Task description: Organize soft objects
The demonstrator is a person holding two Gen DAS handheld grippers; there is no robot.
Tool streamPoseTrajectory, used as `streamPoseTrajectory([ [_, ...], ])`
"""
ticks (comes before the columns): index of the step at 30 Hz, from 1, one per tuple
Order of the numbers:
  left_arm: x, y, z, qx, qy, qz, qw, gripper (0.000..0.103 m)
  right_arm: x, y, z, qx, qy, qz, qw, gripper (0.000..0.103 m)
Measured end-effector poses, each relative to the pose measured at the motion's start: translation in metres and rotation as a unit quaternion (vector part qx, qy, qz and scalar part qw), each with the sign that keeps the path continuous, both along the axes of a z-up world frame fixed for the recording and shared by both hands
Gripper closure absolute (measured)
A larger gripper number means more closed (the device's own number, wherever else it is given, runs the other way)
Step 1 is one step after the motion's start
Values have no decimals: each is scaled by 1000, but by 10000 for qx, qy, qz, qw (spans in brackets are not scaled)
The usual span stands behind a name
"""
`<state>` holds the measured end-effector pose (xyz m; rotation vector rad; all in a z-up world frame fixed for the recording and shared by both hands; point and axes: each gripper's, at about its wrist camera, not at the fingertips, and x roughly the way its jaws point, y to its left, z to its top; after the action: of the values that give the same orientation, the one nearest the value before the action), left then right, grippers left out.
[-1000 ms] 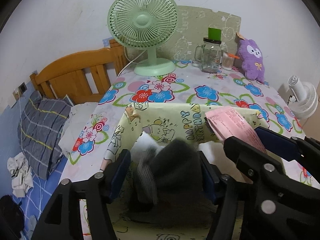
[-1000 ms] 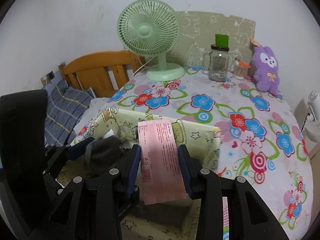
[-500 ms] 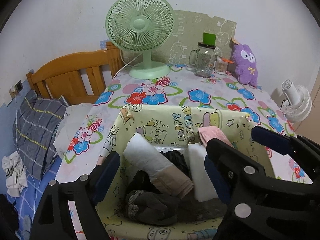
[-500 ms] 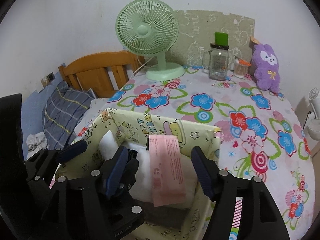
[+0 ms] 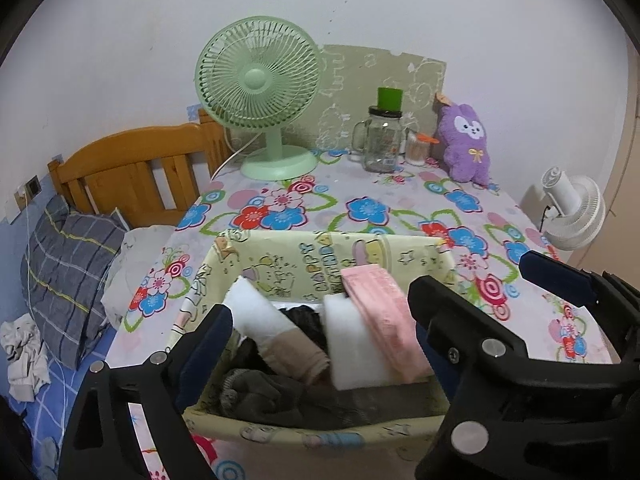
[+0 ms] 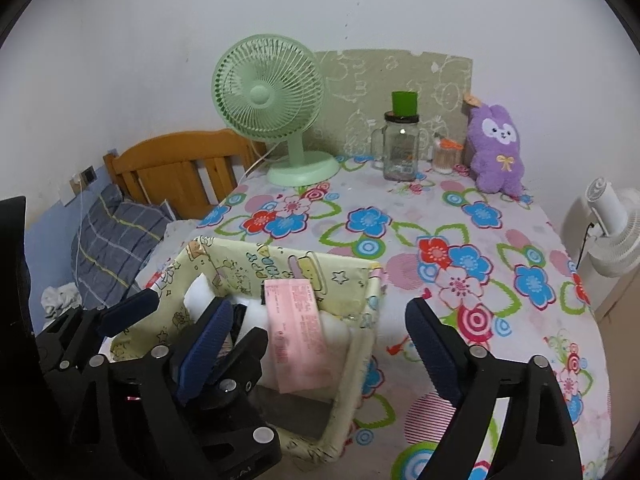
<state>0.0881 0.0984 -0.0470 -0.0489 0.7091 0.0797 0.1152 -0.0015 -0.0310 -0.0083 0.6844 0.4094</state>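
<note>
- Left tongs (image 5: 320, 344): jaws spreading apart, nothing pinched; they straddle the near half of the fabric bin (image 5: 328, 248), pads clear of the stuff inside.
- Right tongs (image 6: 316, 344): also spreading wide, empty; left pad over the bin's interior, right pad outside its right wall, above the counter (image 6: 460, 240).
- Dark gray knit bundle (image 5: 264, 396), nearest corner of the bin: limp, light, prob. socks or gloves. Will sag if lifted by an edge, so pinch the thick middle.
- Rolled white/beige cloth (image 5: 276, 336), just behind the knit, leaning toward the bin's left wall: soft but holds its roll; grab across the roll, not the loose end.
- White pad (image 5: 352, 344), right of the roll: looks spongy and v. light, squashes easily; needs only a gentle squeeze on the flat faces.
- Pink pack (image 6: 300, 332), leaning on the white pad w/ its top at the bin's back wall: flat, slick-looking wrapper, might slip; take it by the long sides.
- Past the bin on the counter: green fan (image 5: 260, 80), glass jar (image 5: 380, 140), purple plush (image 5: 464, 140) — the plush is soft too, well apart from the bin, easy to grab at the body.
</note>
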Motion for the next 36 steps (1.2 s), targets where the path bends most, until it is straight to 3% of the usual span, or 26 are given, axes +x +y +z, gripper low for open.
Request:
streamPoseTrajectory([
  [12,-17,-29,20,124,-266,-105,9995,2,-22,-36,18,163,-237,-236,9993,0],
  [36,-51,-87,56,274,-583,-323,9974,0,-65,-120,54,165,-808,-903,9925,0],
])
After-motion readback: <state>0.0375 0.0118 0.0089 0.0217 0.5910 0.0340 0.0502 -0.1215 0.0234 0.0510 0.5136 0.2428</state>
